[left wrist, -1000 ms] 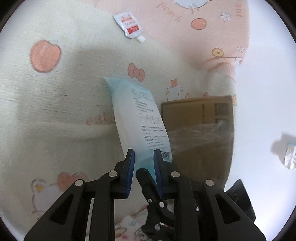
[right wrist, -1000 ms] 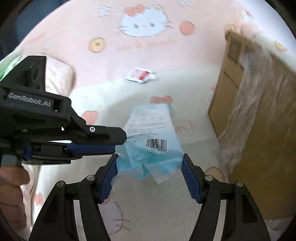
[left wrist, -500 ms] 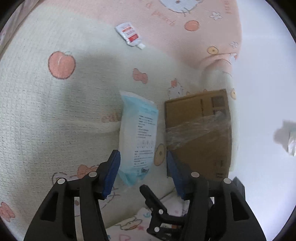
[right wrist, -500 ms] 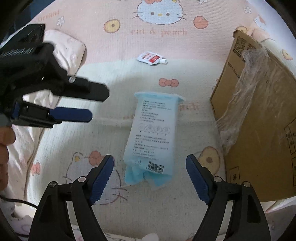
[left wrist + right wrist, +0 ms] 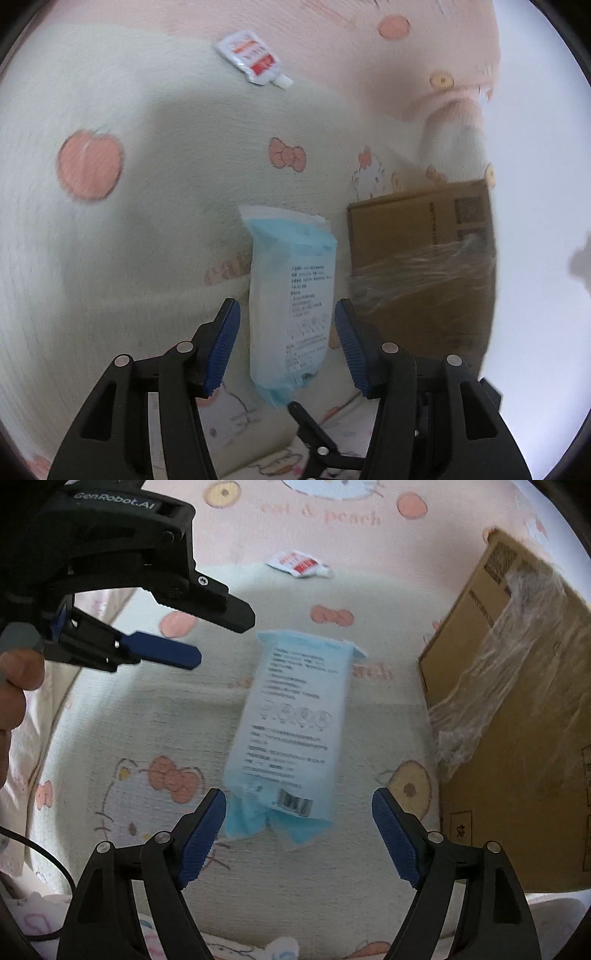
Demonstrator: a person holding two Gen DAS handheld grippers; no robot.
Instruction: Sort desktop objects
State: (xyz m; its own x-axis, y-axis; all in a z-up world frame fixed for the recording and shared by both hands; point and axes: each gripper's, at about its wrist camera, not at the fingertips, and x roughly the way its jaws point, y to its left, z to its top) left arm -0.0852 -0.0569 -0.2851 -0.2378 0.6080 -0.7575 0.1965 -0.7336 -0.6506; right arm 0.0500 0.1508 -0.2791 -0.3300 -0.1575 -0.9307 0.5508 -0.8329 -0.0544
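A pale blue pack of wipes (image 5: 293, 302) (image 5: 291, 731) lies flat on the cream patterned blanket (image 5: 129, 240). My left gripper (image 5: 288, 343) hovers open over the pack's near end, its blue pads apart from it on both sides. My right gripper (image 5: 299, 834) is open too, wide around the pack's barcode end without touching. The left gripper (image 5: 221, 635) also shows at the upper left of the right wrist view, held by a hand (image 5: 14, 686). A small white and red sachet (image 5: 255, 59) (image 5: 299, 563) lies farther off.
A cardboard box (image 5: 424, 266) (image 5: 517, 716) with loose clear film stands just right of the pack. A pink blanket (image 5: 332, 524) lies beyond the cream one. A white surface (image 5: 535, 184) is at the right. A black cable (image 5: 44, 853) runs at lower left.
Both grippers let go of the pack and opened wide. The pack dropped flat onto the blanket. The left gripper drew back from it and sits over its near end.
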